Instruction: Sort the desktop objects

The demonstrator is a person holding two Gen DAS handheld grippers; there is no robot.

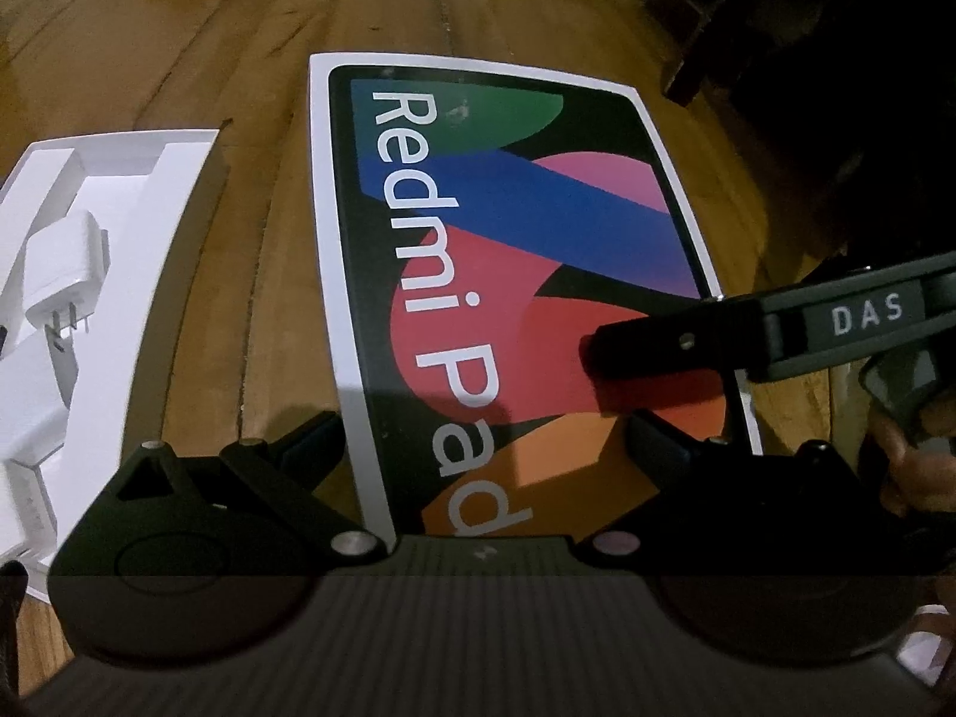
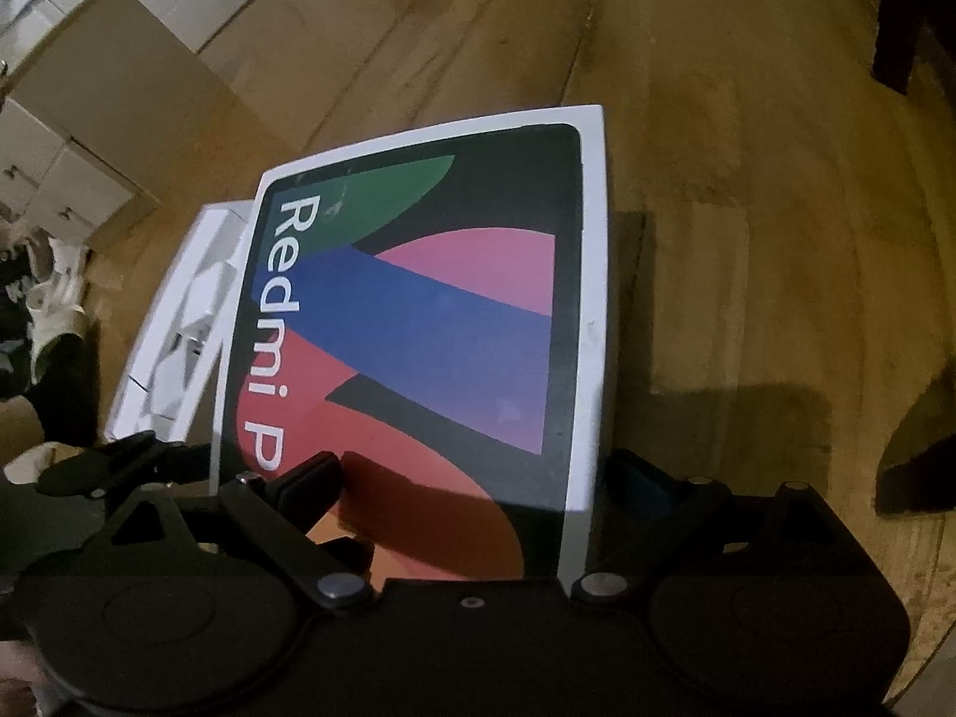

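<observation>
A Redmi Pad box lid, white-rimmed with a colourful print, lies on a wooden surface. Left of it stands the box's open white tray, which holds a white charger plug. My left gripper is open at the lid's near end, its left finger off the lid's left edge and its right finger over the print. My right gripper is also open. It straddles the right edge of the lid, and one of its fingers reaches over the print from the right. The tray is partly hidden behind the lid.
Dark furniture legs stand at the far right. Cardboard boxes and white drawers line the far left, with shoes beside them. A hand holds the right gripper. Bare wood lies right of the lid.
</observation>
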